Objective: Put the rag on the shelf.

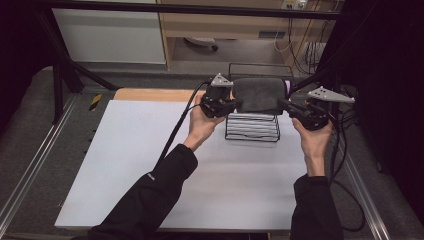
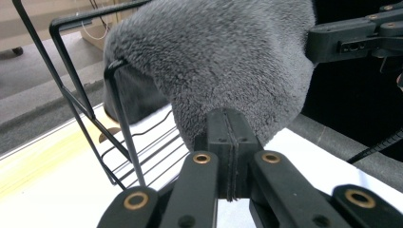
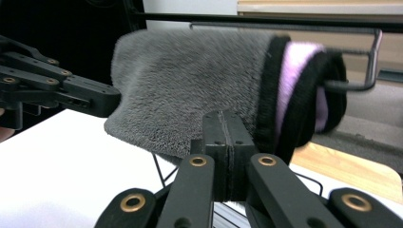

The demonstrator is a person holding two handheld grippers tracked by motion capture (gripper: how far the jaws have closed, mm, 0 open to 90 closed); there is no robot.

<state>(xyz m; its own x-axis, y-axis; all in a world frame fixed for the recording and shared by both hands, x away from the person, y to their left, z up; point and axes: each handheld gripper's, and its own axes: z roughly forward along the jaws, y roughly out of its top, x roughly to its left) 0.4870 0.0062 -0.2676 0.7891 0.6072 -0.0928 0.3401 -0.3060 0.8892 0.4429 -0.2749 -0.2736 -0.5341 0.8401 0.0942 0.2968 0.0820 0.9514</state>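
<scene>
Grey towel (image 1: 258,93), thick and fuzzy, deep plush pile, rounded at the corners, draped over the top of a black wire rack (image 1: 252,127) near the far edge of the counter (image 1: 150,165). Seen again in the left claw view (image 2: 223,61) as a soft bulging mass over a thin rack rod, and in the right claw view (image 3: 190,90) with a black-bound hem and a pale lilac inner face at its end. Folded double at that end, lilac layer tucked between grey ones, a bent rack rod poking out beside it.

Rack of thin black wire, boxy, with parallel rods along its base (image 2: 142,156). Standing on the counter's smooth, matt white sheet; strip of pale wood (image 1: 150,94) bare along the sheet's far side.

Left claw (image 1: 239,104) at the towel's left edge, jaws clenched flat together, tips pressed into the pile, a pinch of the lower edge apparently caught between them (image 2: 231,124). Right claw (image 1: 283,103) at the towel's right edge, jaws likewise clenched tight, tips against the grey pile just beside the black hem (image 3: 223,124); held fabric hard to make out. Both claws black, hard plastic, linked arms with brass-coloured rivets, grey three-cornered plate on top of each.

Black sleeves from the near edge.
</scene>
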